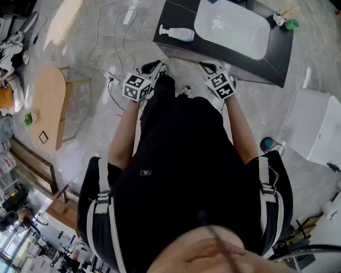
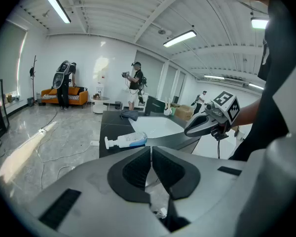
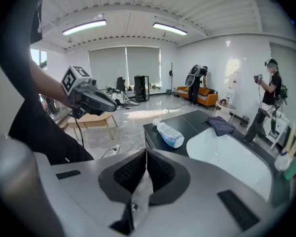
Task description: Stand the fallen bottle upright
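**Q:** Left gripper (image 2: 151, 158)?
**A:** I read its jaws pressed together, nothing between them.
**Q:** Bottle (image 1: 177, 34)?
**A:** On its side at the left end of the dark counter (image 1: 227, 58), left of the sink (image 1: 233, 20), far beyond both grippers.
**Q:** Right gripper (image 3: 145, 164)?
**A:** Jaws together, empty.

Looks past the closed, empty left gripper (image 2: 151, 151) at a bottle (image 2: 127, 141) lying sideways on the dark tabletop (image 2: 112, 126) beside a basin (image 2: 156, 126).
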Tool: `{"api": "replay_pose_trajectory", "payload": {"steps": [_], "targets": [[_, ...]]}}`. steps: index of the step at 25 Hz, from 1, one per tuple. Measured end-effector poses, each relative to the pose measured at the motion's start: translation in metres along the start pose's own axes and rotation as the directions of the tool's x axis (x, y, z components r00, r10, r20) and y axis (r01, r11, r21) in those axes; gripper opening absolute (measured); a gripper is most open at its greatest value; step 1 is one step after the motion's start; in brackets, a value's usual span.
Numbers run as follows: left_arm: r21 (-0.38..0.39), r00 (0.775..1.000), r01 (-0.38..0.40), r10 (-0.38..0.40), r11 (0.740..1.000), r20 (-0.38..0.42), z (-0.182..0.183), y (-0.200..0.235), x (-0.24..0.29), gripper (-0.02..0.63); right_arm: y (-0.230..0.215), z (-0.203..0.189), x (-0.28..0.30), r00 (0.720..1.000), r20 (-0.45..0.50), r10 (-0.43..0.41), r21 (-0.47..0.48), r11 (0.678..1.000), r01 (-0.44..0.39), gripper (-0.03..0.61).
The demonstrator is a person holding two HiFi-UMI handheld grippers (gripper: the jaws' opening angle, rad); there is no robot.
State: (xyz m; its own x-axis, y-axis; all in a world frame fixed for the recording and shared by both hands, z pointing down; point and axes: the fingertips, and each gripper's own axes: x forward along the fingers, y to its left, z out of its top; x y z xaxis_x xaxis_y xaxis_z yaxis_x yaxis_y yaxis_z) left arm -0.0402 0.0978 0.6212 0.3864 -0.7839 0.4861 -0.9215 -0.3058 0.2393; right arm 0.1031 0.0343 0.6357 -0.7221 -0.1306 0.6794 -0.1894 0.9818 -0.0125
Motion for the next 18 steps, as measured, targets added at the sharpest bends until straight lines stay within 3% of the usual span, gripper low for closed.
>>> {"api": "replay_pose_trajectory", "payload": {"steps": [18], "targets": [[-0.015, 0.999, -0.002, 0.003, 1.000, 0.032, 0.0063, 0.0032, -0.0021, 0.020, 0.0037, -0.0015, 0.0024, 1.000, 0.002, -0.012, 0.020, 1.000, 0.012, 0.063]]}}
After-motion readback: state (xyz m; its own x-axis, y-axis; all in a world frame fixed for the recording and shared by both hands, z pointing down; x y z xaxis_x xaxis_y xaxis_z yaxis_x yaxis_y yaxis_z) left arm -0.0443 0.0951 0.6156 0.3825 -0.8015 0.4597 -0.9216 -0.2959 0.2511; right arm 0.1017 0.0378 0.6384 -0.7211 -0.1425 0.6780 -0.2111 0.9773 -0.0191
